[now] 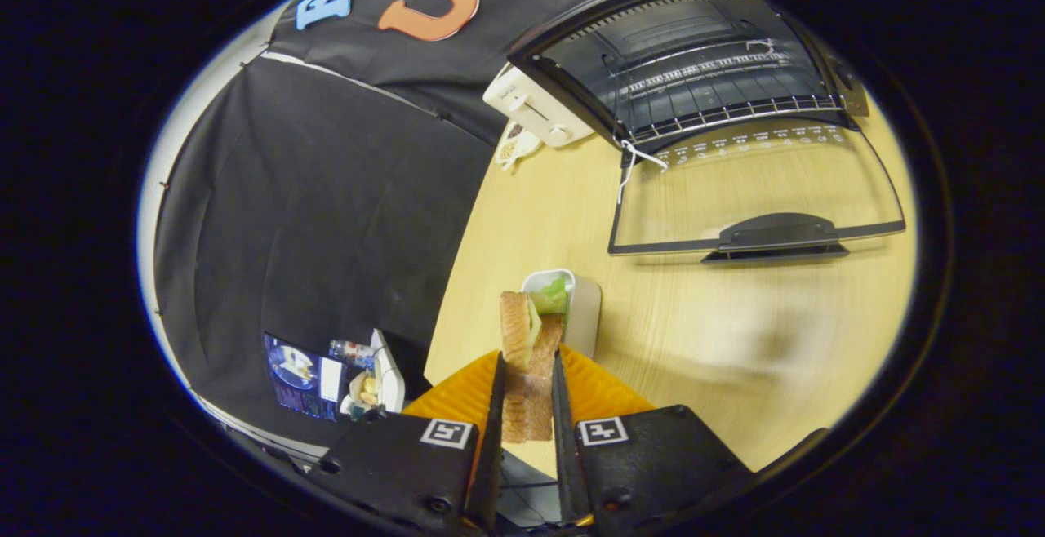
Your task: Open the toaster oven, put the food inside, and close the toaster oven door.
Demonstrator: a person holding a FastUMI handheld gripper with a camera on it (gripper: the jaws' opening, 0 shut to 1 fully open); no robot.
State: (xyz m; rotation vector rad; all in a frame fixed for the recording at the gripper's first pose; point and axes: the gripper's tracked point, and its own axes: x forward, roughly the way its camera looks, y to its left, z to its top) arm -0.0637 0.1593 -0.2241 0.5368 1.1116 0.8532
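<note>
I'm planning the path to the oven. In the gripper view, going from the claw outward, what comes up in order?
Claw shut on the sandwich → white plate just beyond → bare table → handle of the lowered glass door → wire rack inside the open toaster oven.

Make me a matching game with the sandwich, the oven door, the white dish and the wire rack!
Things:
1. sandwich
2. oven door
3. white dish
4. wire rack

Places or states:
A. inside the toaster oven
B. folded down open over the table
C. clamped between the gripper fingers
D. on the table just beyond the fingers

Pairs: 1-C, 2-B, 3-D, 4-A
</note>
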